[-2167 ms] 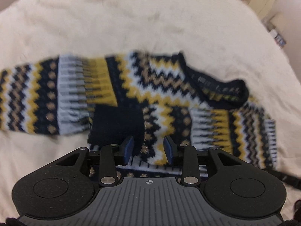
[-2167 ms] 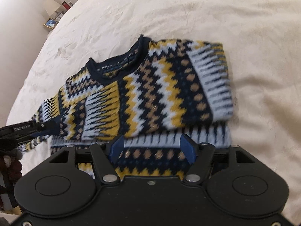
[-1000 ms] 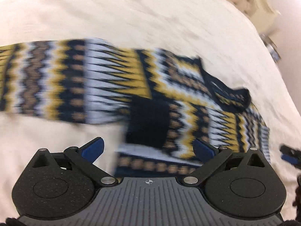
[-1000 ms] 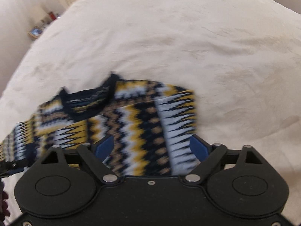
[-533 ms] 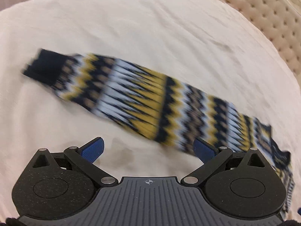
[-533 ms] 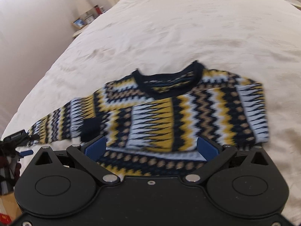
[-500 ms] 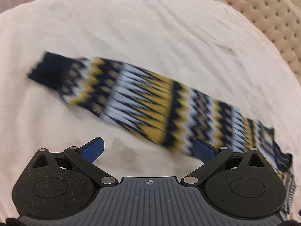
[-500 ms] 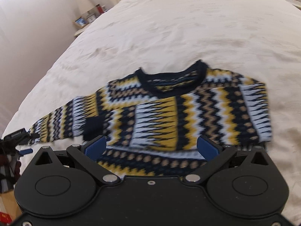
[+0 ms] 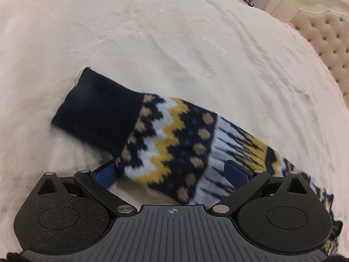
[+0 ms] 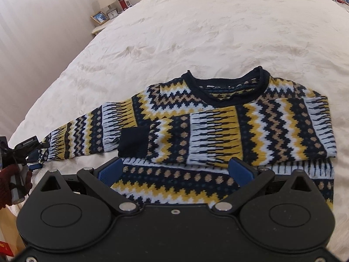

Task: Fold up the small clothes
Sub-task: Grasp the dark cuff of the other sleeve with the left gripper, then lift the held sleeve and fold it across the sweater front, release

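A small knitted sweater [image 10: 229, 131] in navy, yellow, white and tan zigzags lies flat on a cream bedspread [image 10: 196, 32]. One sleeve is folded across the chest, its navy cuff [image 10: 133, 142] near the middle. The other sleeve [image 10: 87, 135] stretches out to the left. My right gripper [image 10: 174, 172] is open above the sweater's hem. In the left wrist view, my left gripper [image 9: 171, 172] is open, with the stretched sleeve [image 9: 170, 139] lying between its fingers and the sleeve's navy cuff [image 9: 98, 113] just beyond. The left gripper also shows at the sleeve end in the right wrist view [image 10: 30, 152].
A tufted headboard [image 9: 327, 35] stands at the right of the left wrist view. A bedside table [image 10: 102, 19] with a framed photo and small items stands by the wall. The bed edge runs close to the left gripper [image 10: 13, 218].
Both grippers opened from a narrower stance. My left gripper swung left along the outstretched sleeve to its cuff end and closed in on it. My right gripper drew back to the hem.
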{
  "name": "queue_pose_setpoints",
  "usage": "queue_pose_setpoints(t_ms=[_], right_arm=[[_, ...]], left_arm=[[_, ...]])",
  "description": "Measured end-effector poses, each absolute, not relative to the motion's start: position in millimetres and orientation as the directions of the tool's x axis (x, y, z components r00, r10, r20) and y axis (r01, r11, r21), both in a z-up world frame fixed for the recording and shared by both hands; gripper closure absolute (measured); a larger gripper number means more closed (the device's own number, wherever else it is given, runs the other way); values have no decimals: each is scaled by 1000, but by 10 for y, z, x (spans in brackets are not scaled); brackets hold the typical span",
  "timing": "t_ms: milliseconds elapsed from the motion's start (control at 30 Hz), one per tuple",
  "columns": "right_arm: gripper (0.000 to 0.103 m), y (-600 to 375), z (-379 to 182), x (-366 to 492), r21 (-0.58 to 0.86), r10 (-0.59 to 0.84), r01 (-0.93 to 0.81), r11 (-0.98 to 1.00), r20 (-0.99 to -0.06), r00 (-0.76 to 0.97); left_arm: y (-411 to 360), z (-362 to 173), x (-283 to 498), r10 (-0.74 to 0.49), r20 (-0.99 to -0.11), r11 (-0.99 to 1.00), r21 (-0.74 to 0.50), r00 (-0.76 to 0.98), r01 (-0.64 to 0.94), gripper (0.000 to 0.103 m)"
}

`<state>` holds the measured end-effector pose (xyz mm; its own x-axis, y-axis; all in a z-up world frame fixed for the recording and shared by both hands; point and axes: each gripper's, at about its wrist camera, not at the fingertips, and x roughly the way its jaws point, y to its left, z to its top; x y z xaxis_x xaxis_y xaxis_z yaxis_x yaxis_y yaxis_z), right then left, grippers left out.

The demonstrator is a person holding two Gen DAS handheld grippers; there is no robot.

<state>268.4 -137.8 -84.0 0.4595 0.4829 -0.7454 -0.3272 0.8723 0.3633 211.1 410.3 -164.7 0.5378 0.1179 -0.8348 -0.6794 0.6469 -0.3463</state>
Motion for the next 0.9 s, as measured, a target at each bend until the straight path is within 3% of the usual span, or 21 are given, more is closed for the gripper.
queue_pose_setpoints(t_ms=[400, 467, 500, 567, 600, 633, 700, 900], right_arm=[[1, -880, -781, 2727, 336, 486, -381, 861, -765, 423], [1, -818, -768, 2727, 329, 489, -399, 856, -766, 417], [1, -791, -764, 2725, 326, 491, -409, 853, -767, 413], [1, -742, -762, 2724, 319, 493, -425, 847, -770, 404], [1, -724, -762, 2719, 317, 495, -433, 844, -772, 399], [1, -711, -762, 2715, 316, 496, -438, 841, -773, 396], [1, -704, -772, 2710, 321, 502, -444, 836, -775, 385], [1, -772, -792, 2647, 337, 515, -445, 830, -770, 377]], left_arm=[[4334, -1785, 2113, 89, -779, 620, -444, 620, -647, 3], [4324, -1768, 2072, 117, -780, 593, -441, 615, -673, 14], [4326, -1758, 2059, 130, -784, 583, -435, 607, -686, 25], [4330, -1732, 2009, 141, -780, 573, -439, 610, -693, 55], [4341, -1721, 1985, 151, -777, 568, -438, 611, -697, 80], [4345, -1701, 1961, 164, -778, 564, -431, 607, -704, 90], [4326, -1623, 1891, 170, -758, 579, -440, 629, -686, 96], [4164, -1181, 1886, 196, -684, 647, -448, 703, -616, 96]])
